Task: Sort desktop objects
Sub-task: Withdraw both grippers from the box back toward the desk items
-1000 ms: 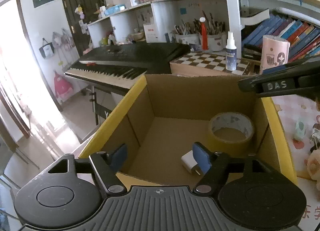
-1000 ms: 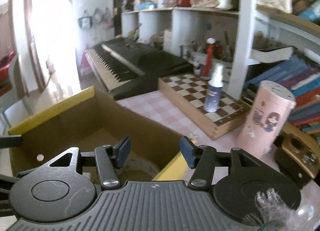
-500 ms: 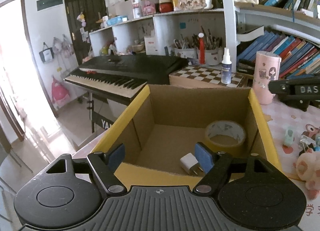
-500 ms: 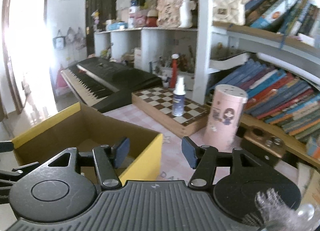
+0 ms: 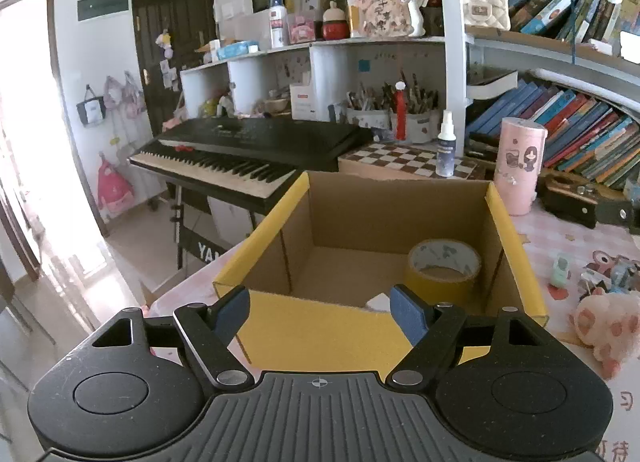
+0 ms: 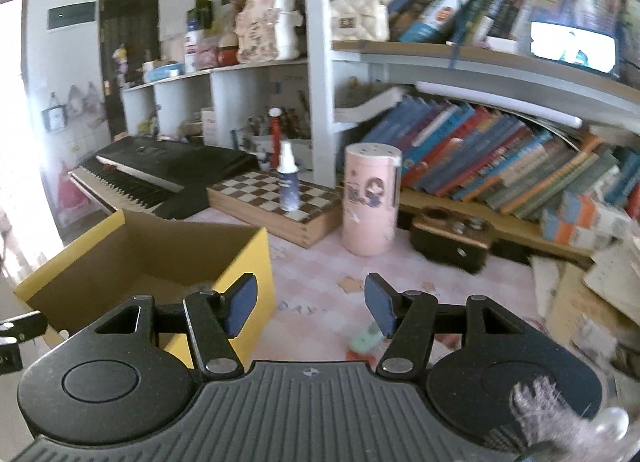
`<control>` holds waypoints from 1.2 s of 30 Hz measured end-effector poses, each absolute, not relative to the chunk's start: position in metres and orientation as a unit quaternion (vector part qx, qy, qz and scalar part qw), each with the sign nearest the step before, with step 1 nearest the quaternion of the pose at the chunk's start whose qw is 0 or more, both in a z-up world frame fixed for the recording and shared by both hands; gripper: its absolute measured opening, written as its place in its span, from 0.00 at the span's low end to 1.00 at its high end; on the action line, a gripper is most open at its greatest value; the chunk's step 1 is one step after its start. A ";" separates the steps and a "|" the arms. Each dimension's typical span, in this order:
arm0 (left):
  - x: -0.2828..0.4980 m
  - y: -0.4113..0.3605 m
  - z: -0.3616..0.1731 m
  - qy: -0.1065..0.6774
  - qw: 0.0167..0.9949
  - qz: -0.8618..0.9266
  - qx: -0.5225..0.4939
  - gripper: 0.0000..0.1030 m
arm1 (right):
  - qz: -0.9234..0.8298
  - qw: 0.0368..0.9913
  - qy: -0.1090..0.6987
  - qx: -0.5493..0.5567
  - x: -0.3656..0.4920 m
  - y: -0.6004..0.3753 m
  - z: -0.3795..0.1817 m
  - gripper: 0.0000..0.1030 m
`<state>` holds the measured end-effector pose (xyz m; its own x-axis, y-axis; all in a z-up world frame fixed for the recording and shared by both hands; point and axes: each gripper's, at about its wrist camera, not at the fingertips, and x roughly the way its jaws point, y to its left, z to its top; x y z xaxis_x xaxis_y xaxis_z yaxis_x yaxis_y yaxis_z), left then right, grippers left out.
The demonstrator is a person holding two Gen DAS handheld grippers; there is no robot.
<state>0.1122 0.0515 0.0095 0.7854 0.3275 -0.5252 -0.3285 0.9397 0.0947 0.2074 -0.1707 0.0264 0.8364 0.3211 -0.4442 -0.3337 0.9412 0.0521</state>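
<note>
Corrugated brown cardboard, faced in matte yellow outside, is forming the open square box (image 5: pixel 320 326) that is sitting at the near left of the pink checked tablecloth (image 6: pixel 320 262). Inside it, a round roll of yellowish tape (image 5: pixel 442 266) is lying flat at the far right of the floor, and a small white plastic block (image 5: pixel 379 303) is showing just nearer, partly hidden by the box's near wall. The left gripper (image 5: pixel 320 312), ribbed black plastic with flat blue pads, is hovering just before that near wall, its jaws standing released with nothing between them. The right gripper (image 6: pixel 308 304) is hanging over the cloth to the right of the box, its jaws likewise spread and empty; a small pale green object (image 6: pixel 366 338), blurred, is lying on the cloth just below its right finger. Farther off, a tall pink cylinder (image 6: pixel 370 198) is standing upright beside a wooden chessboard (image 6: pixel 256 198) that is carrying a slim white spray bottle (image 6: pixel 288 178).
</note>
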 end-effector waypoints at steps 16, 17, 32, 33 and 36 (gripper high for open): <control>0.063 0.053 0.008 0.279 0.950 0.140 -0.001 0.77 | 0.114 0.963 0.245 -0.007 0.119 -0.183 0.010 0.58; 0.059 0.053 0.008 0.280 0.950 0.137 -0.001 0.78 | 0.112 0.962 0.248 -0.004 0.113 -0.183 0.008 0.59; 0.018 0.050 0.001 0.285 0.953 0.104 0.008 0.84 | 0.093 0.952 0.292 0.021 0.046 -0.177 -0.016 0.60; 0.016 0.049 0.001 0.286 0.953 0.102 0.009 0.84 | 0.092 0.951 0.294 0.021 0.042 -0.176 -0.017 0.60; 0.010 0.048 -0.002 0.289 0.953 0.094 0.011 0.84 | 0.091 0.950 0.299 0.019 0.033 -0.174 -0.019 0.60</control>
<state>0.0095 0.0484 -0.0015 0.8155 0.1850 -0.5484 -0.1720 0.9822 0.0755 0.0331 -0.1737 -0.0192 0.8046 0.1835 -0.5647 -0.1610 0.9828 0.0900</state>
